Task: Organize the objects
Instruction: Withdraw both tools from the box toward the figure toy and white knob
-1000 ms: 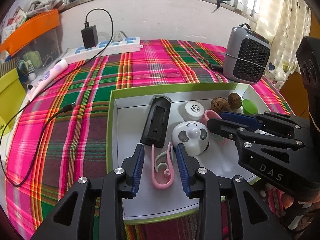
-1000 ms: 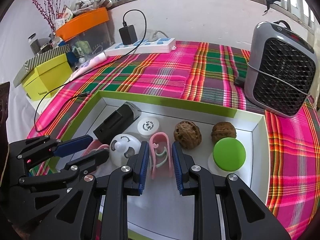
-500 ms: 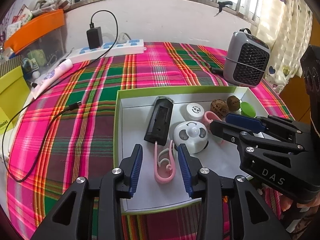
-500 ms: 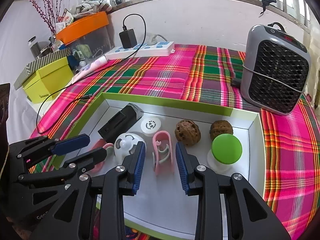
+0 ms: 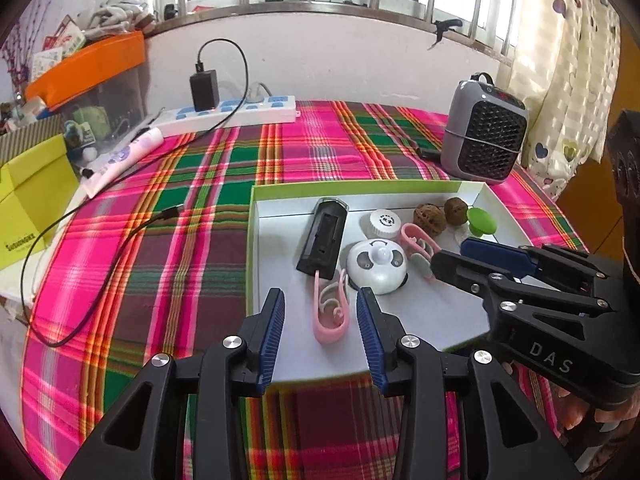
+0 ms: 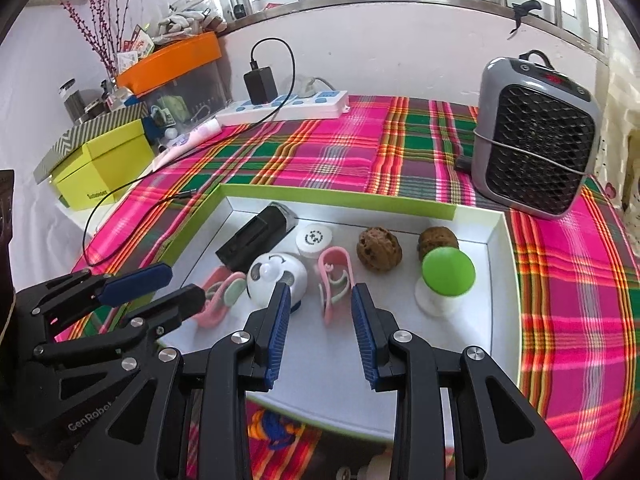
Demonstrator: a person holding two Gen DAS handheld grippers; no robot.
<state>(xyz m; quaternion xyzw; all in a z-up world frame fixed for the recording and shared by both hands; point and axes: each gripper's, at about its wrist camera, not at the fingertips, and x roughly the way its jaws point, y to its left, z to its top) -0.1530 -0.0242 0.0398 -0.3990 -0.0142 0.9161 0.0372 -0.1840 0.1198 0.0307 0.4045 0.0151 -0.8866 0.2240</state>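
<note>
Left gripper (image 5: 320, 320) hangs spread, a pink clip (image 5: 330, 314) lying loose between its fingers at lower centre. Right gripper (image 6: 320, 320) gapes too, another pink clip (image 6: 335, 278) just ahead; both lie in the green-rimmed tray (image 5: 352, 189).

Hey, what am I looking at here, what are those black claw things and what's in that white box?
Those are two hand-held grippers a person works, each carrying a fisheye camera that looks along its blue-padded jaws. One picture comes from the left gripper, the other from the right gripper. Both stand open and hold nothing. Below them, on a plaid cloth, is a white tray holding two pink clips, a panda-faced gadget, a black holder, a white cap, two walnuts and a green-topped knob.
</note>
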